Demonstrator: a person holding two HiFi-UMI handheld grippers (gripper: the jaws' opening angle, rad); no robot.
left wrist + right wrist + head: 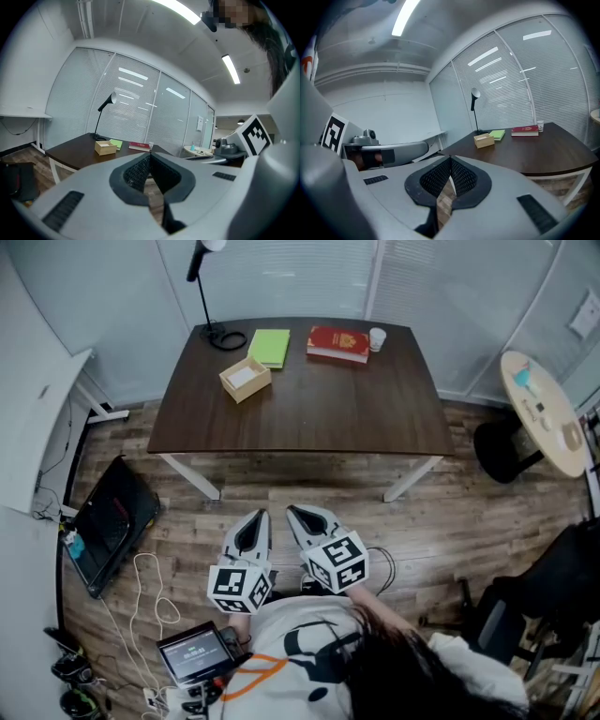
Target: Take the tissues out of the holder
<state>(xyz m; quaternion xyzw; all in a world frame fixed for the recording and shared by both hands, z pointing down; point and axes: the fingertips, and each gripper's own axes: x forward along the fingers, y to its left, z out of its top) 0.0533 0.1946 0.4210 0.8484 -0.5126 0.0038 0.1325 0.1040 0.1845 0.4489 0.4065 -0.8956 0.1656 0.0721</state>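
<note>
**A:** Both claws ready?

**B:** Not yet. The holder (255,386) sits on the table's (309,409) left part, well ahead. Left gripper (260,515) is clenched and empty, right gripper (292,511) likewise. I'd open one over the tissues (242,376) and brace the holder with the other.

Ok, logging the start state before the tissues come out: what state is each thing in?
tissue holder: upright on table, tissues inside.
green notebook: closed.
red book: closed.
cup: upright.
left gripper: jaws shut, empty.
right gripper: jaws shut, empty.
</note>
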